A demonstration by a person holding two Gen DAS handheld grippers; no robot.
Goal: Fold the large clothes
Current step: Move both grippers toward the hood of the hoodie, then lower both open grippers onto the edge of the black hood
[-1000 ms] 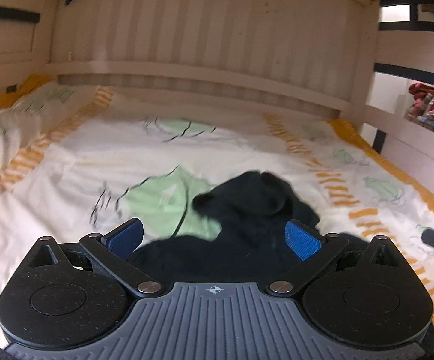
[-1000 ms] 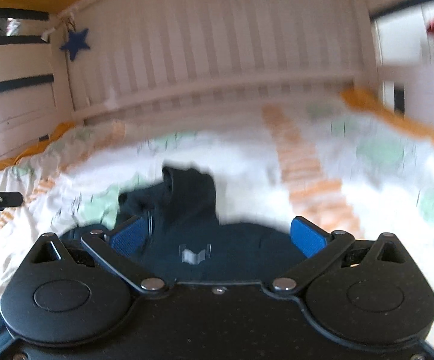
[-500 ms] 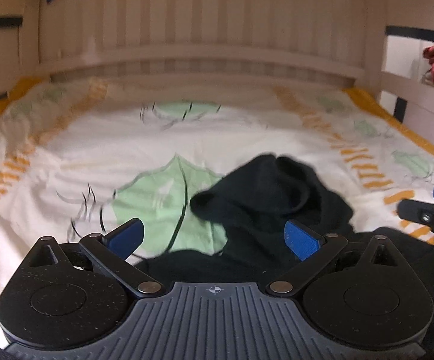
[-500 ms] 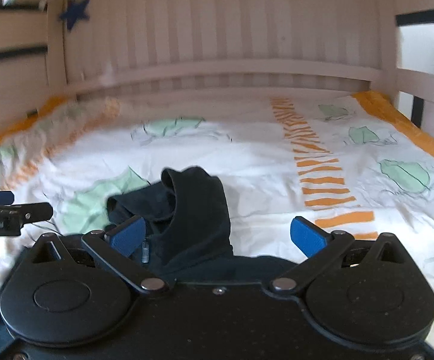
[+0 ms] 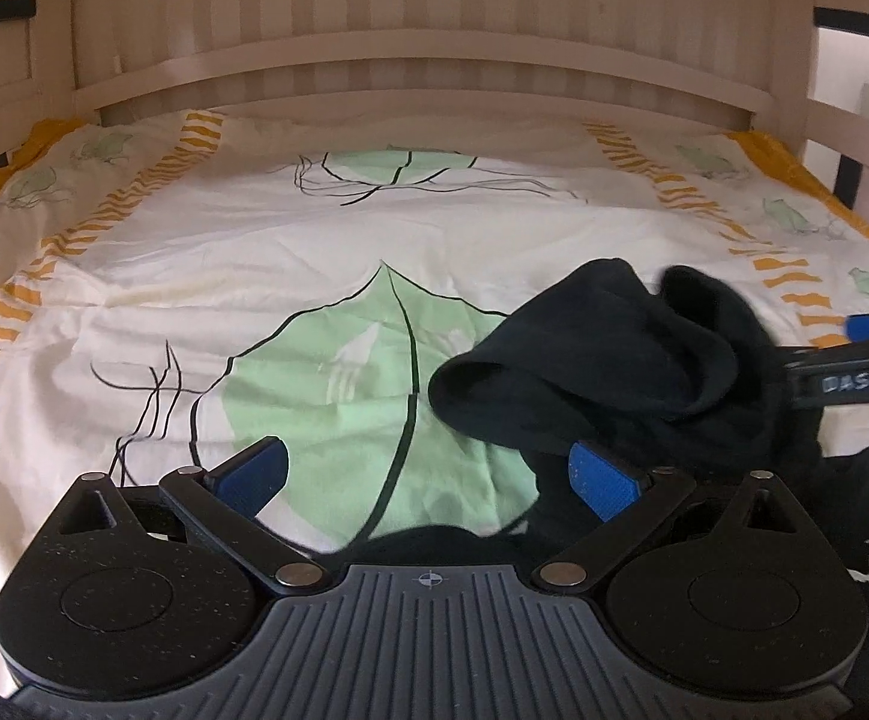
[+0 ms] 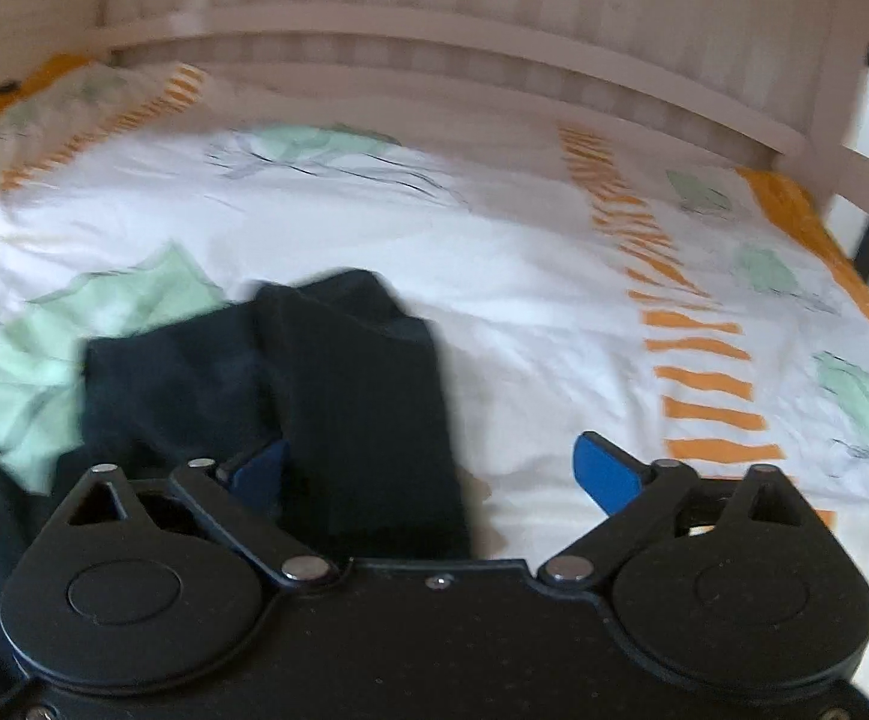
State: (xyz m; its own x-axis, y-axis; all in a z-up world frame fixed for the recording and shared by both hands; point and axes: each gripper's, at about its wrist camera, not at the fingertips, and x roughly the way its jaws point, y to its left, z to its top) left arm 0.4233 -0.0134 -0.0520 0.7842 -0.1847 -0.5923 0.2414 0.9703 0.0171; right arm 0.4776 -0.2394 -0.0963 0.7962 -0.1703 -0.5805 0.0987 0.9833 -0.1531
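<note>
A dark hoodie (image 5: 614, 372) lies crumpled on the bed (image 5: 326, 252), on a white cover printed with green leaves and orange stripes. Its hood sits bunched toward the right of the left wrist view, over the edge of the large green leaf.

The left hand-held gripper (image 5: 428, 474) hangs low over the cover with its jaws spread wide and nothing clamped; the right blue pad sits against the dark cloth, the left pad over the bare leaf print.

The right hand-held gripper (image 6: 434, 468) is spread wide too, and its jaws are closing. A fold of the hoodie (image 6: 338, 396) lies between them, next to the left pad, but the pads do not press on it. This view is blurred.

A slatted headboard (image 5: 422, 12) stands behind the bed.
</note>
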